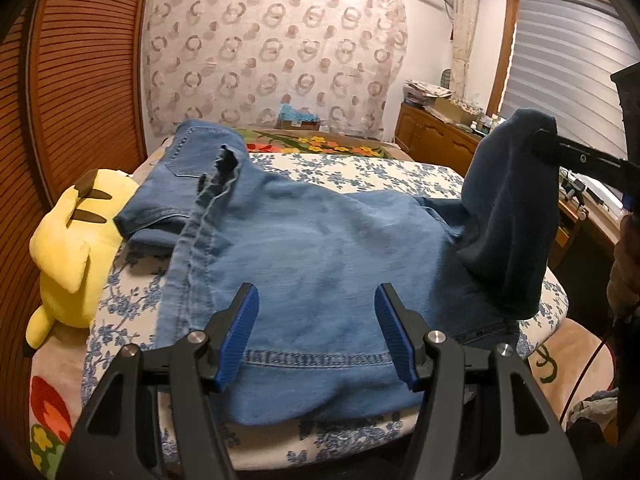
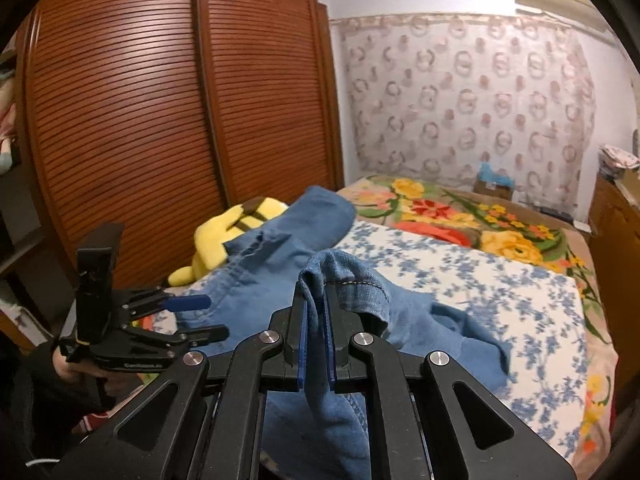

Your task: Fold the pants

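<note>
Bed [image 1: 420, 172], w/ blue-floral white sheet over a bright flower-print blanket, fills most of both views; a slatted wooden wardrobe [image 2: 160, 100] stands along its far side in the right wrist view. Pants [image 1: 304, 248]: blue denim, spread across the floral sheet, waistband end w/ back pocket lying toward the wardrobe side, one hem edge nearest the left wrist cam. One part of the pants is lifted off the bed at the right of the left wrist view, hanging as a dark drape. Yellow plush toy [image 1: 76, 232] lies at the bed edge by the wardrobe, touching the pants' waistband end.

Left gripper [image 1: 316, 312]: jaws apart, blue pads clear of the fabric, nothing between them; it hovers over the near hem. Seen from the right wrist cam [image 2: 200, 316] it points across the bed, held by a hand in a dark sleeve.

Right gripper [image 2: 316, 320]: jaws nearly closed, clamped on a bunched fold of denim incl. a stitched hem; cloth hangs below the pads.
</note>
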The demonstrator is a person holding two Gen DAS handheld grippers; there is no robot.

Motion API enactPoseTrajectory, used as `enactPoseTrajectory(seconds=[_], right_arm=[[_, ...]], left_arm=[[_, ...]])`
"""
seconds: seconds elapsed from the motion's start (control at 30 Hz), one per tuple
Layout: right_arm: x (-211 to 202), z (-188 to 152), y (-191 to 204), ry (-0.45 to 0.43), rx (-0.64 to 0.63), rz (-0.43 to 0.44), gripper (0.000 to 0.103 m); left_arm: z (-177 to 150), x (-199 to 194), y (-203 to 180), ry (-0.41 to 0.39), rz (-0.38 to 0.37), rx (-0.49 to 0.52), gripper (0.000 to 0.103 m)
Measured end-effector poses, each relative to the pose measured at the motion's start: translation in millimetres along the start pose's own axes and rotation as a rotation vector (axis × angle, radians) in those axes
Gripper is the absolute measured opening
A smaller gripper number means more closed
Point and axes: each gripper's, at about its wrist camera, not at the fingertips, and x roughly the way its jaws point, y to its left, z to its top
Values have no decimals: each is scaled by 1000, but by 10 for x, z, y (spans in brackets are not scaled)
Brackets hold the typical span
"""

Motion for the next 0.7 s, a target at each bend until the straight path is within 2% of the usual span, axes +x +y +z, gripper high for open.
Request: enactPoseTrajectory(seconds=[0.23,0.33,0.4,0.5,0.7], right_arm=[[275,-79,42,62,18,19,5],[420,-164,33,114,39,26,15],[466,-195,45,132,38,18,28],[430,-206,50,126,32,15,35],[242,-247,-88,97,34,-57,41]], left_arm=[[-61,14,120,6,19,-25,60],[-87,32,118,11,38,-13,60],[-93,36,113,14,33,-17,60],[-93,39,116,13,29,-18,60],[-91,85,60,15,9,-4,60]])
